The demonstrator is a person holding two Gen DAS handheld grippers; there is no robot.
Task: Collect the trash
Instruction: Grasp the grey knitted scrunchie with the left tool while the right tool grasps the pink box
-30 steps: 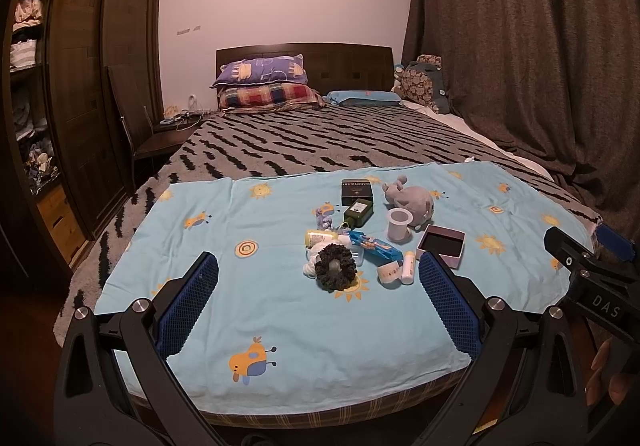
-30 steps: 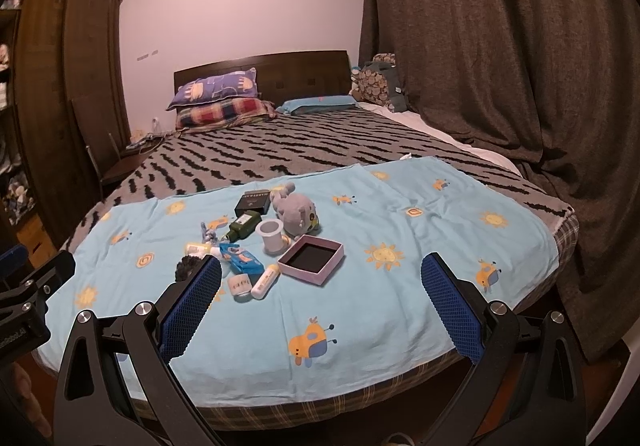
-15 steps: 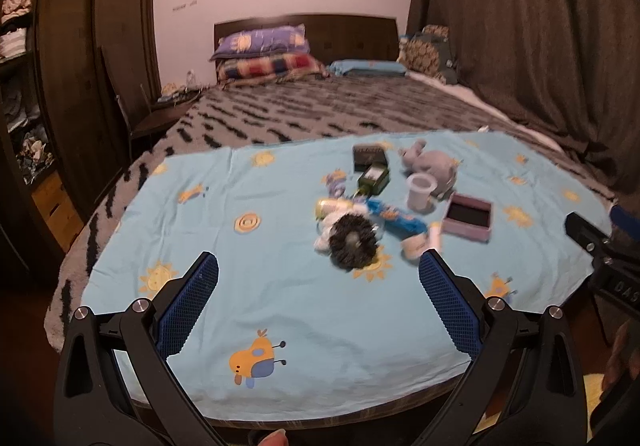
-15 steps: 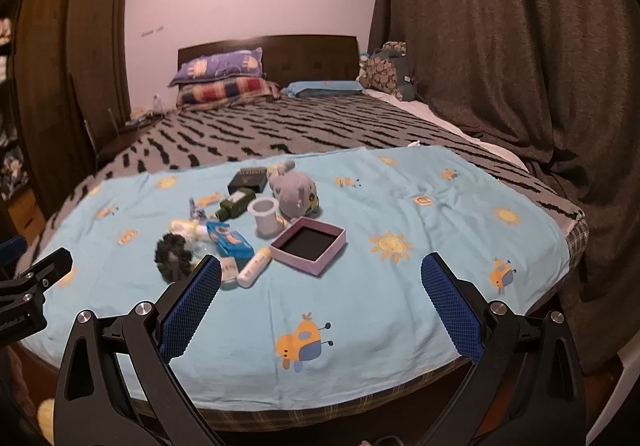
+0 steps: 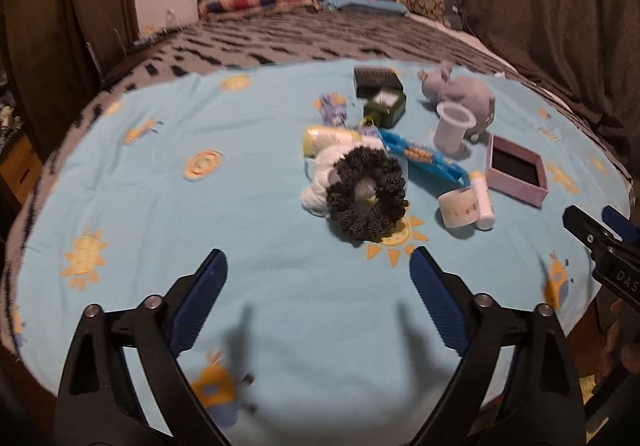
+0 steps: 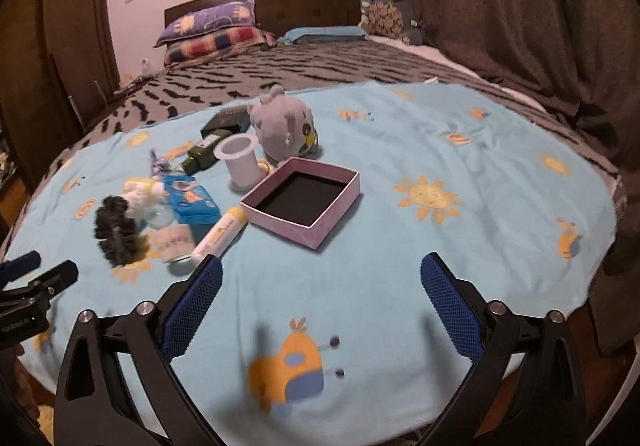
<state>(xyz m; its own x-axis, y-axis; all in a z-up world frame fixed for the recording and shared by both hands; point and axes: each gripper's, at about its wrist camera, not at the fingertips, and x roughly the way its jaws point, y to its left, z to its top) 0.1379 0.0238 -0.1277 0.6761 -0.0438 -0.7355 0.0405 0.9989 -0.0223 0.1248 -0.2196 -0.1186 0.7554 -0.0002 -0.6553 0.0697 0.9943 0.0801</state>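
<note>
A pile of small things lies on the light blue sheet [image 5: 240,230]: a dark scrunchie [image 5: 366,197] on something white, a blue packet [image 5: 424,157], a white cup [image 5: 454,125], a pink open box [image 5: 516,169], a white tube [image 5: 482,201], a tape roll [image 5: 458,209], a green bottle [image 5: 386,107] and a grey plush [image 5: 464,93]. My left gripper [image 5: 318,260] hovers just short of the scrunchie, its jaws closing with nothing between them. My right gripper [image 6: 320,264] stands open and empty in front of the pink box [image 6: 302,197], with the white tube [image 6: 220,234] near its left finger.
The sheet covers the foot of a bed with a grey striped blanket [image 6: 320,65] and pillows [image 6: 212,29] at the headboard. Dark curtains [image 6: 520,5] hang along the right. A wooden wardrobe [image 5: 60,25] stands on the left. The bed's front edge lies just below both grippers.
Both grippers have dropped and come in over the sheet, tilting downward, so the pile looks larger and nearer. The left gripper's fingers stand a little closer together.
</note>
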